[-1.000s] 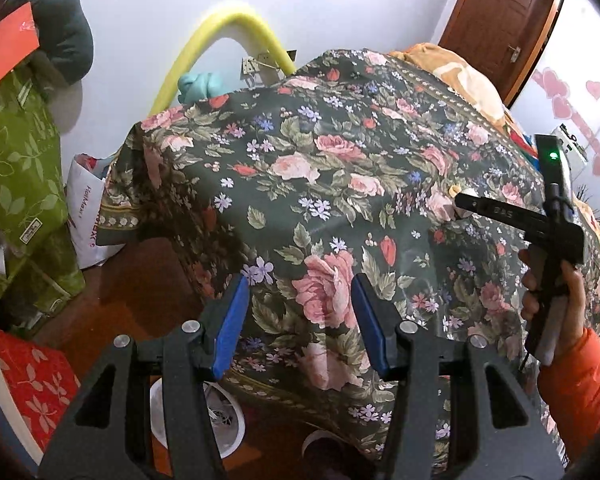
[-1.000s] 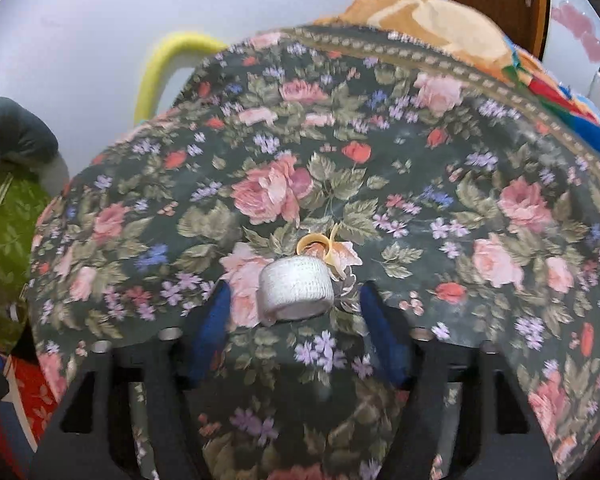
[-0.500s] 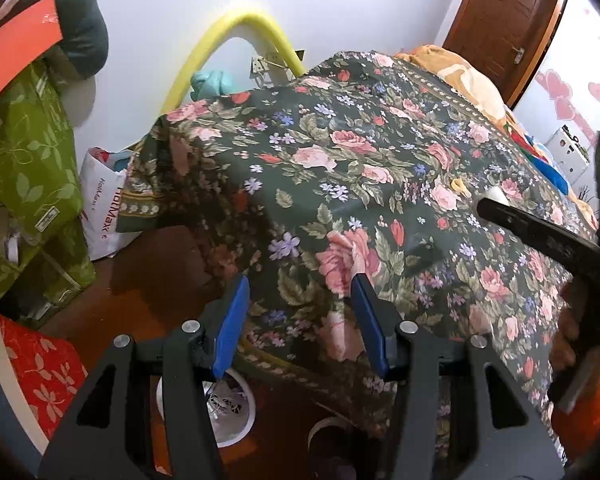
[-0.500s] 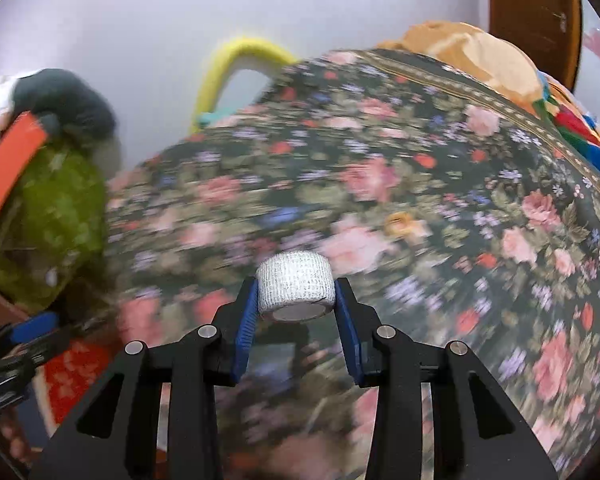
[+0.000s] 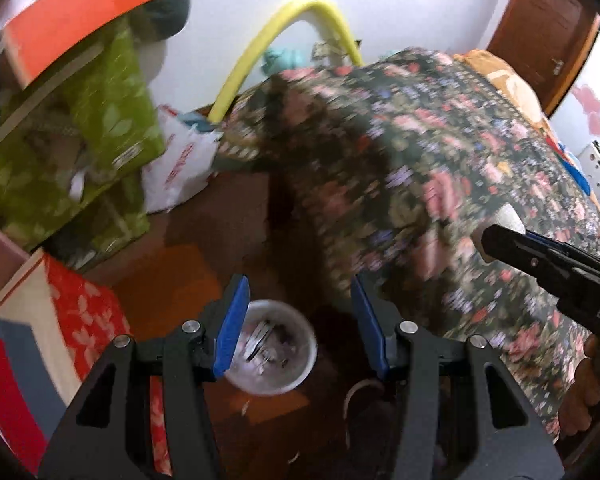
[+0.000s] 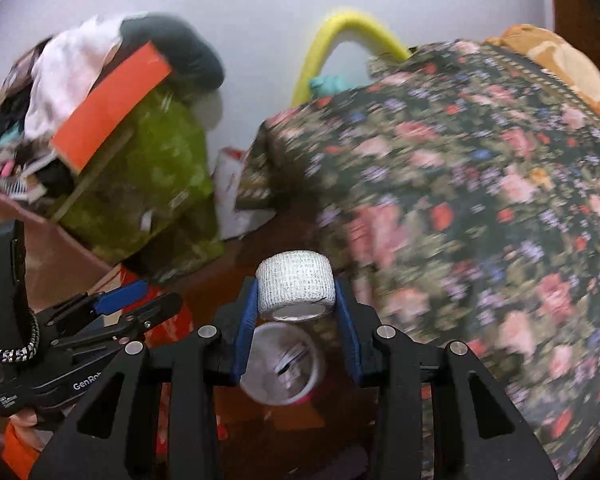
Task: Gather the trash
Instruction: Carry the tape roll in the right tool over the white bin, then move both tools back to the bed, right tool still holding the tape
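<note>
My right tongs (image 6: pixel 296 300) pinch a white bandage roll (image 6: pixel 296 283) above the white bin (image 6: pixel 281 366) on the floor. My left tongs (image 5: pixel 296 320) stand spread and bare over that bin. The flowered bedspread (image 5: pixel 440 168) hangs close on one side; green bags (image 6: pixel 156 184) and boxes crowd the other.

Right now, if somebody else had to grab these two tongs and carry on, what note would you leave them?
Right tongs: shut on the white bandage roll, held above the white bin on the floor.
Left tongs: open, nothing between them, also aimed over the bin.
Done: the roll is off the floral bedspread.
Left: release the roll into the bin, which already holds some scraps, then look over the bedspread for more trash.
</note>
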`<action>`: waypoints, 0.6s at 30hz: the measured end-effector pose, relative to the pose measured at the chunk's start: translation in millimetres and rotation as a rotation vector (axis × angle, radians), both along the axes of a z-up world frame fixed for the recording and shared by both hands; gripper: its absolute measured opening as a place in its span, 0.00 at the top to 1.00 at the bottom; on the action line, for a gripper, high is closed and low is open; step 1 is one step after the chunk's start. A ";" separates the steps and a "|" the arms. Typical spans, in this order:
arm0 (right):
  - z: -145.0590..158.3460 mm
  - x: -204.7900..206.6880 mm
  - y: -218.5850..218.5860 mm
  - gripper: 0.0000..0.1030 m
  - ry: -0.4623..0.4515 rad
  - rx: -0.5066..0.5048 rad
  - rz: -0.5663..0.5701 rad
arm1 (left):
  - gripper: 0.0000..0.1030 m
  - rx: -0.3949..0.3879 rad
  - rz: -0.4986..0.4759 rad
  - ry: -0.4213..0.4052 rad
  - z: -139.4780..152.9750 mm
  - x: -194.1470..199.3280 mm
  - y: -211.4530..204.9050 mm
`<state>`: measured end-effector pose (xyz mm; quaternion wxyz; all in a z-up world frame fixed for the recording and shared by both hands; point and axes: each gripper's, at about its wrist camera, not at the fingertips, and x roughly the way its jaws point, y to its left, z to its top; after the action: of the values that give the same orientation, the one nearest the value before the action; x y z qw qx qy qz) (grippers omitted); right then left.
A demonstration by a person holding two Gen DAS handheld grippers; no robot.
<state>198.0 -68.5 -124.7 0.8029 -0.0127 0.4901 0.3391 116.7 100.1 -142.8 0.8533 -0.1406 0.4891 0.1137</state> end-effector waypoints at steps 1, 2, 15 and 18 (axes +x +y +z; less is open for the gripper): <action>-2.8 -5.5 8.0 0.66 0.006 -0.011 0.015 | 0.50 0.001 0.009 0.011 -3.3 -6.2 4.7; -7.7 -8.5 15.8 0.66 0.015 -0.025 0.032 | 0.50 0.003 0.020 0.027 -7.4 -12.4 10.2; -36.9 -25.9 79.4 0.66 0.080 -0.110 0.163 | 0.50 -0.069 0.088 0.067 -31.6 -36.1 44.7; -17.8 -16.8 45.9 0.66 -0.009 -0.101 0.066 | 0.50 -0.079 0.026 0.031 -19.6 -12.2 28.5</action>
<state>181.2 -22.7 -142.5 0.7918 -0.0710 0.5024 0.3401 104.5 128.6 -162.4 0.8379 -0.1784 0.5046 0.1074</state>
